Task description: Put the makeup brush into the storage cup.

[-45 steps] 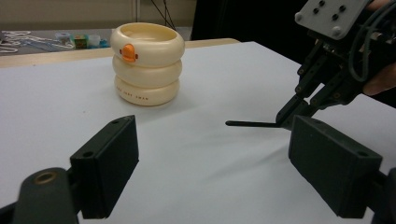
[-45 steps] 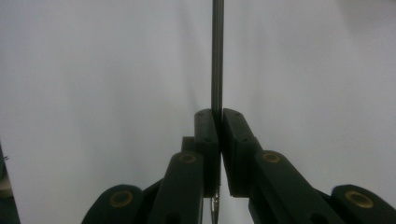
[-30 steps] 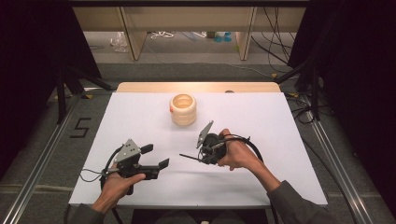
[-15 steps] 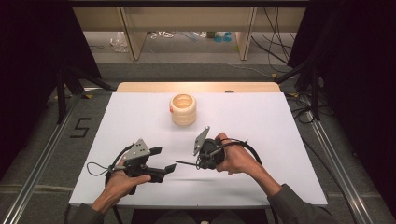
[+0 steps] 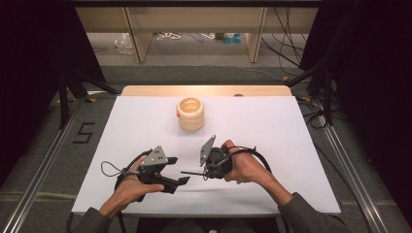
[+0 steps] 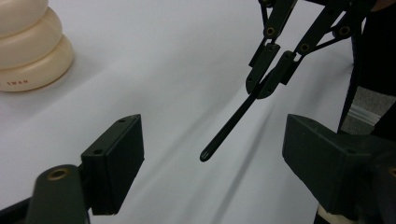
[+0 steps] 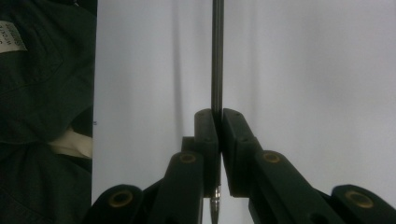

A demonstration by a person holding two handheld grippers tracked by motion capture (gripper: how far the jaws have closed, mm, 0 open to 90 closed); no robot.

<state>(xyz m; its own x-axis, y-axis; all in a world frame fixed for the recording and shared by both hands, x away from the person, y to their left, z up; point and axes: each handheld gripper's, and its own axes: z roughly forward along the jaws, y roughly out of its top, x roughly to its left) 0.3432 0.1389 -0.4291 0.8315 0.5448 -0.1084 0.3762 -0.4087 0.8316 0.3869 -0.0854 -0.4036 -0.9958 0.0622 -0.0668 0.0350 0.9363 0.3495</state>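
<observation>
Left gripper (image 5: 180, 181) shifted closer to right gripper (image 5: 204, 172) since a second ago; jaws apart, just been closing slightly, nothing between. Right jaws clamped on thin black stick (image 6: 229, 128), glossy, rounded tip ahead of left jaws.

Bright table, dark room around it

We get soft shadows under the white table (image 5: 291, 145); close jaws look blurry.

Cream ribbed holder (image 5: 190, 114), plain, small dark lettering low on its side and a tiny red mark at its 9 o'clock; table (image 5: 291, 131) white, unpatterned, with a pale wood strip at 12 o'clock. Both grippers, left gripper (image 5: 183, 181) and right gripper (image 5: 204, 173), black with brass-coloured pivot pins and grey top plates; thin stick (image 6: 229, 128) glossy black. Sleeves dark grey-green; floor grey, a black "5" at 9 o'clock.
</observation>
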